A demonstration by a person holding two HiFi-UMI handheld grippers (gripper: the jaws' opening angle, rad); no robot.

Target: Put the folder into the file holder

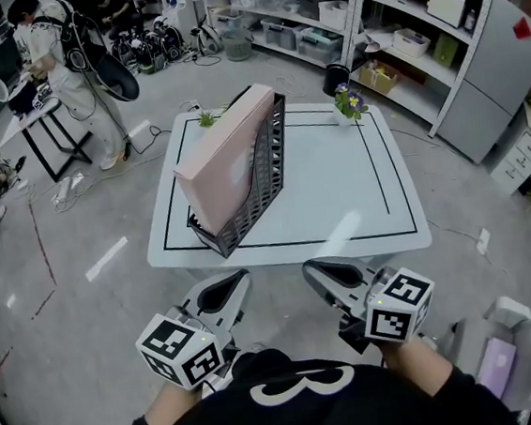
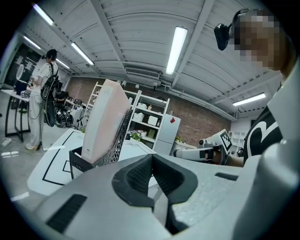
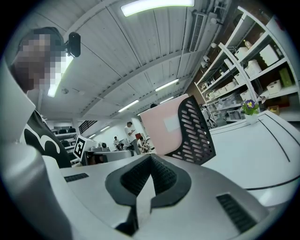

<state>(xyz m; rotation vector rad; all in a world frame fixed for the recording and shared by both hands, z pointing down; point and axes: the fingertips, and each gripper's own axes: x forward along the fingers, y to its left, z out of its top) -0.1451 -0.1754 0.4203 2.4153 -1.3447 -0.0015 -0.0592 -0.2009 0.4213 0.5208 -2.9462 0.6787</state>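
— What is the biggest thing in front of you?

— The white table (image 1: pixel 339 190), with a black line drawn round its top; I stand at its near side and look steeply down on it.

— And what is on it?

— The black mesh file holder (image 1: pixel 266 169); it stands on the left half of the table, inside the black line, its long side running away from me and slanting a little to the right; the pink folder (image 1: pixel 222 155) stands in it on edge, against the holder's left side, and rises well above the mesh walls.

— Where are your hands?

— Low, close to my body, short of the table's near edge; neither reaches over it. I hold the left gripper (image 1: pixel 239 277) and the right gripper (image 1: pixel 311 268) side by side and apart; each points toward the table, about level, with the tips turned slightly toward each other.

— Are you holding anything?

— No; the left gripper's jaws are pressed together with nothing between them; the right gripper's jaws meet the same way, empty; both are well apart from the holder.

— Anything smaller?

— A potted plant with purple flowers (image 1: pixel 350 102) at the table's far right; a little green plant (image 1: pixel 206 119) at the far edge, beside the holder's far end.
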